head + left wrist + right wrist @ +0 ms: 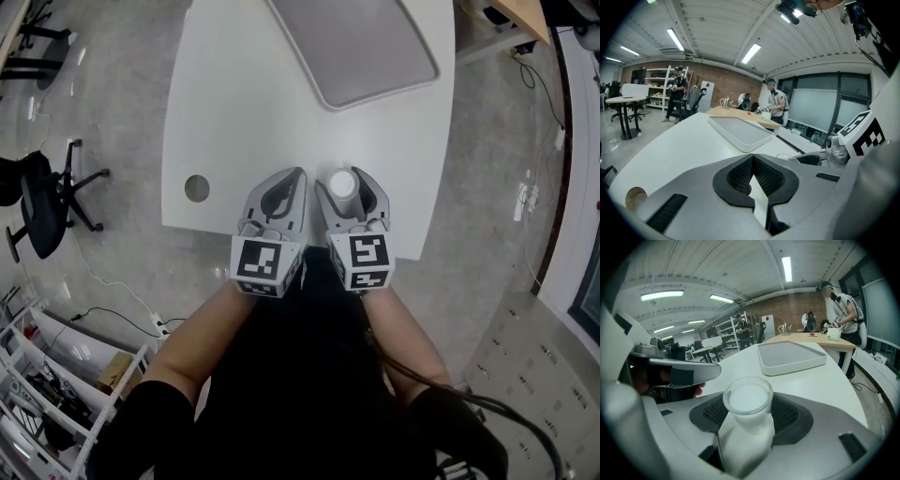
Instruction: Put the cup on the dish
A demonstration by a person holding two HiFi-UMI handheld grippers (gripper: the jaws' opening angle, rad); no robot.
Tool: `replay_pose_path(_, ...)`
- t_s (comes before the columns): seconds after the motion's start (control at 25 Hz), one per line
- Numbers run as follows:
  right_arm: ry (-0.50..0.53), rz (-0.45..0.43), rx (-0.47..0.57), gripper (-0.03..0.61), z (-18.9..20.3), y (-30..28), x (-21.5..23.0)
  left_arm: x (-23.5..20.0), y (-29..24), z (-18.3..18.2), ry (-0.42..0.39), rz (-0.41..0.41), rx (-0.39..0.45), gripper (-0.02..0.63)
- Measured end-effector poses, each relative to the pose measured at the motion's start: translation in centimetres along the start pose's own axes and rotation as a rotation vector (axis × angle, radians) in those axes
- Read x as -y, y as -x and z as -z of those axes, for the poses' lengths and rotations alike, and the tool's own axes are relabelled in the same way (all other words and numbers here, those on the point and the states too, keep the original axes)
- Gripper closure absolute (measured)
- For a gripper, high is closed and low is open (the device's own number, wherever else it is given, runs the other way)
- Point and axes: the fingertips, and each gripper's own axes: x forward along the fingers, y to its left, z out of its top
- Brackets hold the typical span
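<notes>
Cup [342, 184]: upright, mouth up, at the near edge of the surface [244, 103], standing between the right gripper's jaws.
Right gripper [343, 176]: jaws wide, one on each side of the cup; neither pad appears to press it.
Left gripper [287, 174]: just left of the cup, jaws together at the tips, nothing between them.
Dish [375, 56]: flat tray at the far side, well apart from the cup.
Nearer hand: right.
Judged next: close on the cup, lift, carry it far.

Frosted translucent plastic cup [747, 427], smooth matt white table [234, 112], matt white dish [356, 42], matt grey plastic right gripper [749, 397], black mesh-textured pads [790, 416], glossy speckled grey floor [112, 103].
</notes>
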Motion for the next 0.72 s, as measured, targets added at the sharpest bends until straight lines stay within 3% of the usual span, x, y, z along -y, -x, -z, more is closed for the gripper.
replay_pose_path(0.28, 0.015, 0.031, 0.069, 0.327, -3.4, 2.4, -0.8, -0.5, 1.8, -2.8, -0.002, -0.024, 0.032, 0.609)
replay_pose_path(0.72, 0.008, 0.060, 0.125, 0.327, -8.8, 10.4, -0.9, 4.9, 6.3, -9.4, -0.091, 0.039, 0.141, 0.609)
